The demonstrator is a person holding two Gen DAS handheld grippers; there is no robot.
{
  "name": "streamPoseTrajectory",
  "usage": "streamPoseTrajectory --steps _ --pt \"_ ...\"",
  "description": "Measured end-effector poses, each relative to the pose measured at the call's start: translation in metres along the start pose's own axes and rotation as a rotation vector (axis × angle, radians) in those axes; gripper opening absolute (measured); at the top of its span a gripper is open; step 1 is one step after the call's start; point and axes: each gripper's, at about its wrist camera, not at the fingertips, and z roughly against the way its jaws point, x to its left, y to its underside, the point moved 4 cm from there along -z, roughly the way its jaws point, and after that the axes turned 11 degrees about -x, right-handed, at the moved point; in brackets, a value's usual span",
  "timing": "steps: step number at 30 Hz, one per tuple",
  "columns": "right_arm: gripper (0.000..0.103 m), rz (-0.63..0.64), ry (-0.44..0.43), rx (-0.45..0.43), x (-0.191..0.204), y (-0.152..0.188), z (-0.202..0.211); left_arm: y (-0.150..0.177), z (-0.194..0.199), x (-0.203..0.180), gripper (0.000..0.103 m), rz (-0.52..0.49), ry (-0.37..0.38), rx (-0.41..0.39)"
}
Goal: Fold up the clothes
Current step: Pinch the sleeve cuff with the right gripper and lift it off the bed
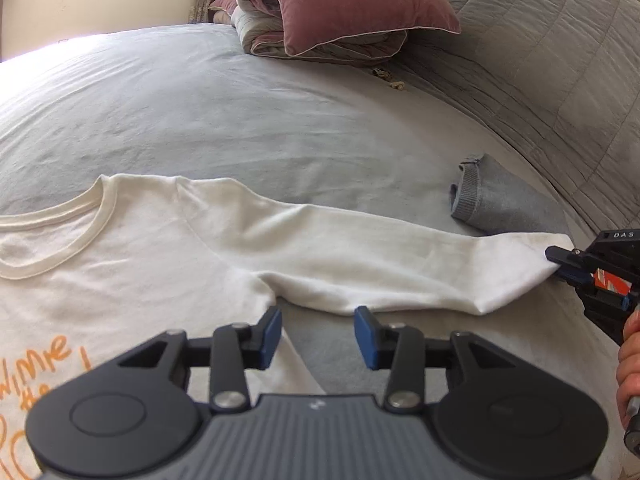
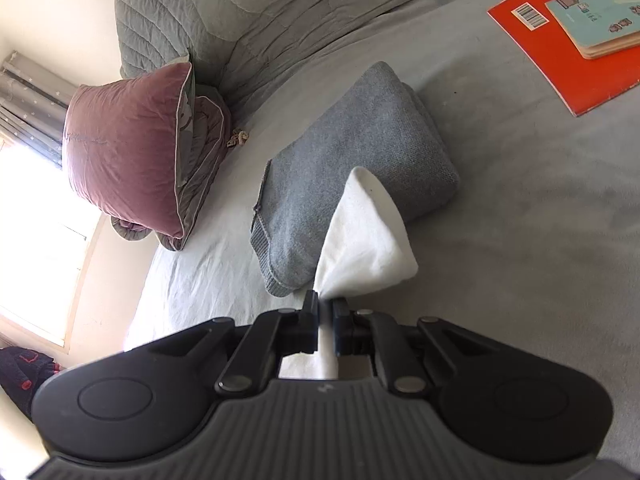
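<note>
While the white long-sleeved shirt [image 1: 152, 248] is laid face up on the grey bed sheet [image 1: 224, 120], with orange lettering [image 1: 44, 360] seen on its chest at the near left, one sleeve [image 1: 360, 256] is stretched out to the right. The cuff of this sleeve [image 2: 366, 240] is pinched between the pressed-together jaws of the right gripper [image 2: 326, 308], which is seen at the right edge of the left wrist view [image 1: 560, 266], held by a hand [image 1: 630, 356]. The left gripper [image 1: 316, 334] is held just near the sleeve's underarm, its jaws spread with nothing between them; only bare sheet and the shirt's side edge are seen in the gap.

One folded grey knit garment [image 2: 352, 172] is placed on the sheet just beyond the held cuff, so that the cuff partly covers it in the right wrist view; it is the closest thing to the stretched sleeve. At the far side, one dusty-pink cushion [image 1: 356, 0] is propped on one rolled grey-and-pink quilt [image 1: 320, 46], against the quilted grey bedspread [image 1: 540, 52] that is banked along the far right. One small patterned scrap [image 1: 390, 78] is seen on the sheet near the quilt; what it is cannot be told. Two books are counted at the far right: an orange one [image 2: 548, 52] with a smaller pale-blue board book [image 2: 596, 16] stacked on it, well apart from the shirt. A bright window [image 2: 36, 220] is seen at the left.
</note>
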Motion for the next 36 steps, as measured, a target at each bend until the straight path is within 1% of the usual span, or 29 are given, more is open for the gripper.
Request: streamPoseTrajectory --steps 5,9,12,14,16,24,29,31,36 --pt "0.009 0.034 -0.046 -0.016 0.027 0.007 0.011 -0.003 0.026 0.024 0.056 0.019 -0.042 -0.002" --pt "0.009 0.077 -0.091 -0.029 0.050 0.017 0.017 -0.005 0.047 0.045 0.061 0.034 -0.063 -0.007" --pt "0.009 0.109 -0.125 -0.034 0.066 0.025 0.020 -0.006 0.062 0.060 0.071 0.047 -0.073 -0.019" --pt "0.009 0.137 -0.152 -0.030 0.077 0.033 0.022 -0.007 0.074 0.070 0.079 0.055 -0.081 -0.032" --pt "0.009 0.163 -0.175 -0.026 0.086 0.042 0.025 -0.005 0.085 0.081 0.082 0.066 -0.089 -0.044" --pt "0.009 0.280 -0.279 0.004 0.122 0.080 0.032 0.013 0.125 0.131 0.087 0.116 -0.148 -0.053" --pt "0.009 0.365 -0.369 0.086 0.145 0.114 0.039 0.030 0.143 0.160 0.089 0.177 -0.166 -0.079" --pt "0.009 0.400 -0.412 0.121 0.155 0.130 0.042 0.038 0.145 0.170 0.089 0.217 -0.160 -0.083" --pt "0.009 0.541 -0.530 0.206 0.174 0.174 0.051 0.054 0.139 0.189 0.089 0.315 -0.105 -0.082"
